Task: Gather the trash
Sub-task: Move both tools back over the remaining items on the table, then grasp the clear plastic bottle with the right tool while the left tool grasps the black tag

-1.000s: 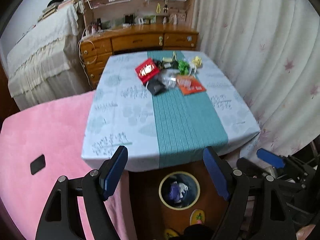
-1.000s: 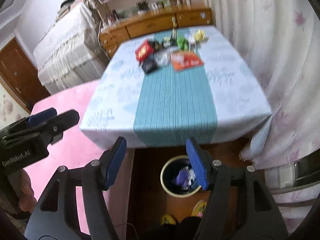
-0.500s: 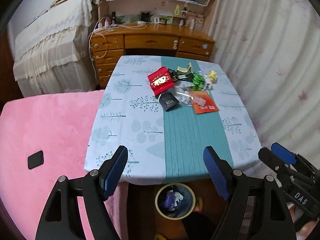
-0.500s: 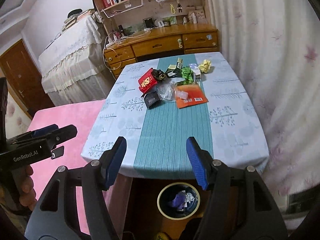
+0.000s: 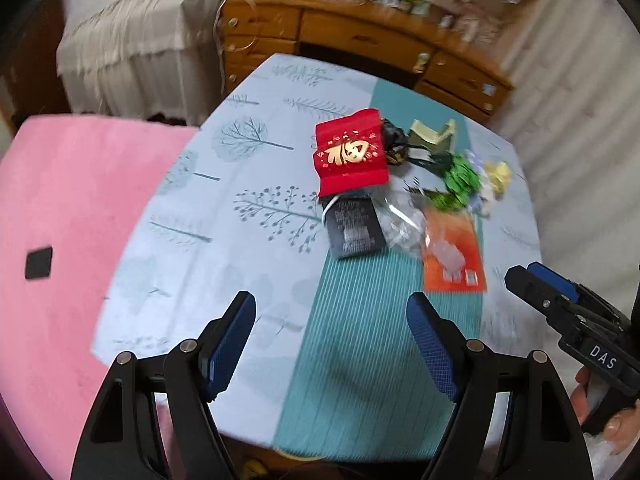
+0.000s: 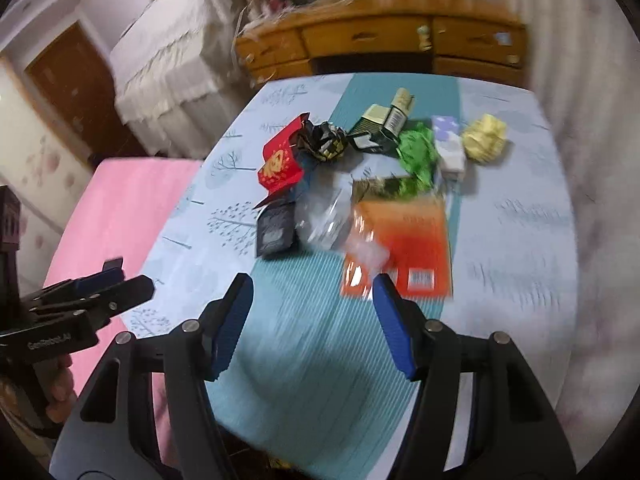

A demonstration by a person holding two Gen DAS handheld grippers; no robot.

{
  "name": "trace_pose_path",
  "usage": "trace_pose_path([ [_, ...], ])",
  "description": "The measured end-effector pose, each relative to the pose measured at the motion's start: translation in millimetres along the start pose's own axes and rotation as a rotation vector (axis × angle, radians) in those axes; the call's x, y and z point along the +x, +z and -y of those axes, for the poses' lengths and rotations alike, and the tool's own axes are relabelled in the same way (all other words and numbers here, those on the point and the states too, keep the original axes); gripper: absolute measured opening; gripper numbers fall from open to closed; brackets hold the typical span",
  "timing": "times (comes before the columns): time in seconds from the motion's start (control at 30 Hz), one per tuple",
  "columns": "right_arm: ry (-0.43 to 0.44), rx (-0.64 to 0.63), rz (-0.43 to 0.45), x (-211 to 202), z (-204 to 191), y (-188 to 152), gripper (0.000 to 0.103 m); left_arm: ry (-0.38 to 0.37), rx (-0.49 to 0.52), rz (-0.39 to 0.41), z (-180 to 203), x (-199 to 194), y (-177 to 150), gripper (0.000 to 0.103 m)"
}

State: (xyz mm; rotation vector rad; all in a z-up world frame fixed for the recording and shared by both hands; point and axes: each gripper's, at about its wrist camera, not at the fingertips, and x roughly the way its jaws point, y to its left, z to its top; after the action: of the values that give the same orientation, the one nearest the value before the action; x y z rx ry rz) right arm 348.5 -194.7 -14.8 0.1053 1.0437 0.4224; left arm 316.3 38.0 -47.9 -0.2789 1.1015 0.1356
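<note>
Both grippers hang over the near end of the tabletop (image 5: 192, 216), tilted down toward it. Frames are motion-blurred.

Left gripper (image 5: 332, 342) — jaws wide apart, nothing between the blue pads. Ahead of it lies the trash heap: a dark flat packet (image 5: 354, 230) nearest, straight ahead; just beyond that a red envelope with gold print (image 5: 350, 156), its near edge overlapping the packet. Ahead and to its right, an orange sachet (image 5: 454, 256) lies on the teal stripe, a clear plastic wrapper (image 5: 400, 220) between it and the dark packet.

Right gripper (image 6: 312, 318) — jaws also spread, empty. The orange sachet (image 6: 404, 240) is just ahead of its right fingertip; whether they touch I cannot tell. Further ahead: a crumpled green wrapper (image 6: 416, 156), a small white-and-lilac box (image 6: 450, 148), a yellow paper ball (image 6: 484, 142) at far right, a dark green carton (image 6: 380, 128) and a black-and-gold crumpled wrapper (image 6: 324, 142) beside the red envelope (image 6: 280, 164).

Each gripper shows at the edge of the other's view, with a hand on its grip. A pink bed (image 5: 72, 216) lies to the left of both.
</note>
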Motion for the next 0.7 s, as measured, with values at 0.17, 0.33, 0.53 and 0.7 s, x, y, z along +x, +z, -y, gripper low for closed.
trace_pose_path([
  [0.17, 0.075, -0.079, -0.111, 69.8, 37.1, 52.0, 0.059, 0.056, -0.083, -0.040, 8.5, 55.2, 25.9, 0.079],
  [0.33, 0.159, -0.101, -0.180, 120.7, 48.3, 72.8, 0.059, 0.095, -0.127, -0.069, 3.6, 81.0, 32.7, 0.079],
  [0.53, 0.228, -0.199, -0.239, 158.4, 34.6, 76.7, 0.058, 0.107, -0.167, -0.077, -1.0, 87.4, 35.6, 0.079],
  [0.7, 0.278, -0.234, -0.296, 177.6, 28.3, 66.7, 0.048, 0.115, -0.198, -0.092, -5.9, 94.6, 38.4, 0.079],
])
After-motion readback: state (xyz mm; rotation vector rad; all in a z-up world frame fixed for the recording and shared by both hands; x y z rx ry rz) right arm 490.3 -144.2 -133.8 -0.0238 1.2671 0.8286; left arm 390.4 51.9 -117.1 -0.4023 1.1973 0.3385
